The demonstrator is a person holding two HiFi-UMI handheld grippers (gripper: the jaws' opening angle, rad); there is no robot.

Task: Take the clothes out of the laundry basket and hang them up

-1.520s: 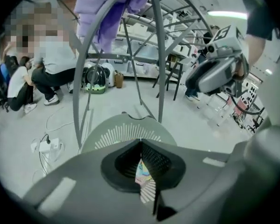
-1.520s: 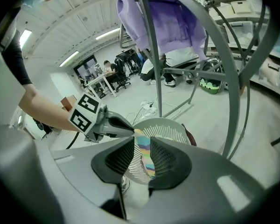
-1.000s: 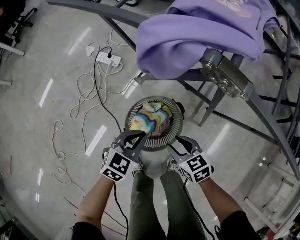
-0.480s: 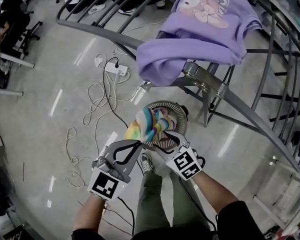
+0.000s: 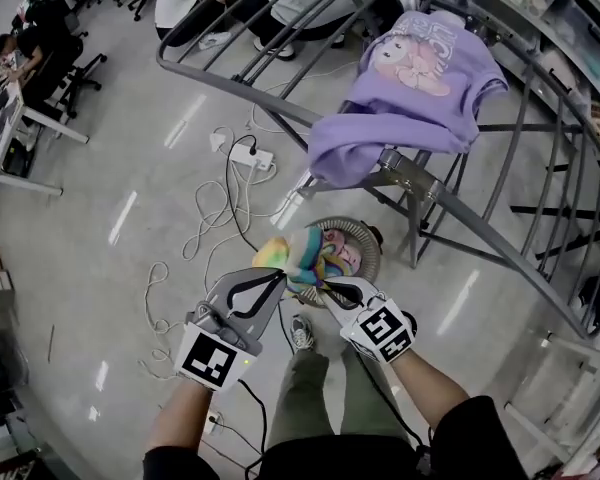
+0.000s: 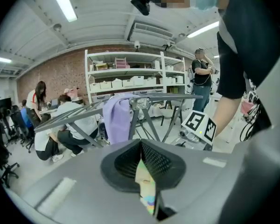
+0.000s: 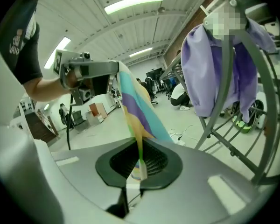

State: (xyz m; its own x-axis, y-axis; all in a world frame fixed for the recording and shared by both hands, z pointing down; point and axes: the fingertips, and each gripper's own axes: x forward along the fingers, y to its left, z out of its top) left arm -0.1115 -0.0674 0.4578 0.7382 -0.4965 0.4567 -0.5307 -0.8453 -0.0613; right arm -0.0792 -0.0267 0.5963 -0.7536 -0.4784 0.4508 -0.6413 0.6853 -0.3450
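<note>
The garment (image 5: 295, 251) is suspended above the basket (image 5: 372, 260) (set on the floor (image 5: 130, 158)); behind, a sweatshirt (image 5: 410, 98) is draped on the rack (image 5: 450, 204).

Grey floor (image 5: 100, 168), laundry basket (image 5: 372, 260), power strip (image 5: 250, 155)

No words can be read. The purple sweatshirt (image 5: 410, 118), upper right of the head view, bears a cartoon print with lettering too blurred to read. Black-and-white square code markers sit on the left gripper (image 5: 277, 281) and the right gripper (image 5: 326, 286).

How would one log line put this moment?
left gripper: shut on rainbow garment | right gripper: just closed on it | garment: above laundry basket | purple sweatshirt: on rack
</note>
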